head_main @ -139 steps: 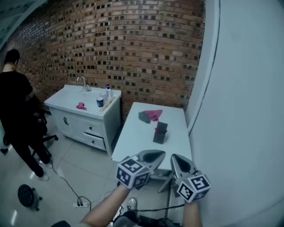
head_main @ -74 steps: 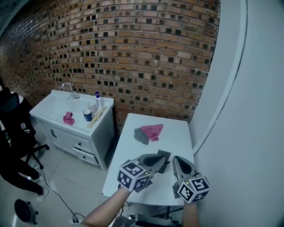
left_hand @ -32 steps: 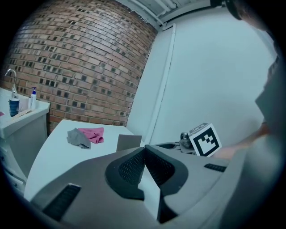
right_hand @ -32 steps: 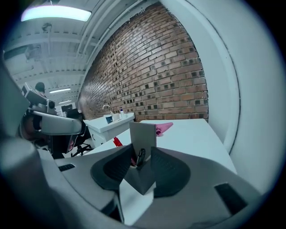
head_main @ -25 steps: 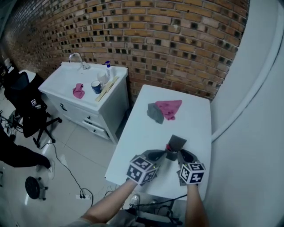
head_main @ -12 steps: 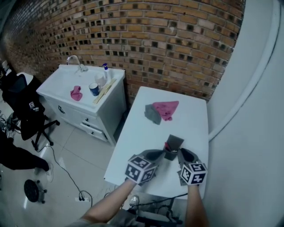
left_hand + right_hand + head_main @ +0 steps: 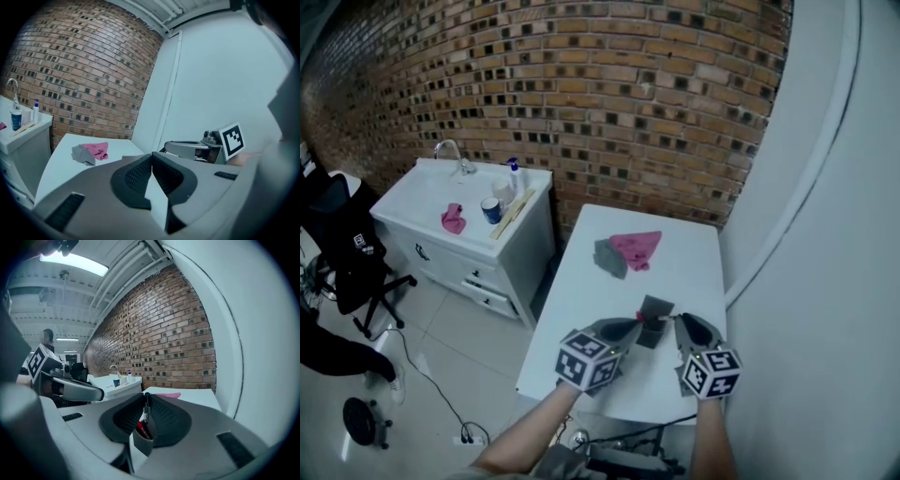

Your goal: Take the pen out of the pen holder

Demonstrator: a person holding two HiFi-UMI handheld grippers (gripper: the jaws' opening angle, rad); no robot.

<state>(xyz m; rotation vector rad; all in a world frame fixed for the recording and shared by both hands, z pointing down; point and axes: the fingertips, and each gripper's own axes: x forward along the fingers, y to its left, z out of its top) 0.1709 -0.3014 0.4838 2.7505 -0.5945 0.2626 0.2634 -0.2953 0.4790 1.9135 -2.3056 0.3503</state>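
1. Readable writing: none. The left cube (image 7: 586, 361) and the right cube (image 7: 710, 372) carry only black-and-white square markers. A white label (image 7: 358, 242) on the back of the black chair (image 7: 345, 248) is too small to read.
2. The pen holder (image 7: 655, 313) is a dark grey open-topped box. It stands near the front edge of the white table (image 7: 684, 272), closer to the right edge than to the left.
3. In the right gripper view, 1 red pen (image 7: 141, 430) leans inside the holder.
4. The black pen (image 7: 146, 409) stands upright above the holder's mouth, over the red one. Whether its lower end is clear of the rim cannot be told.
5. The right gripper (image 7: 145, 399) is clenched on this black pen, with its ribbed pads pressing the barrel from both sides.
6. The left gripper (image 7: 150, 158) is clamped on the holder, with a pale wall of it wedged between its pads. In the head view its tips meet the holder's left side.
7. Toward the far edge of the table lie a pink cloth (image 7: 637, 246) and a grey cloth (image 7: 607, 256), touching each other and well apart from the holder.
8. To the left of the table stands a white sink cabinet (image 7: 431, 246). On its top are a blue cup (image 7: 490, 208), whose contents cannot be seen, a pump bottle (image 7: 514, 172) and a pink rag (image 7: 452, 218).
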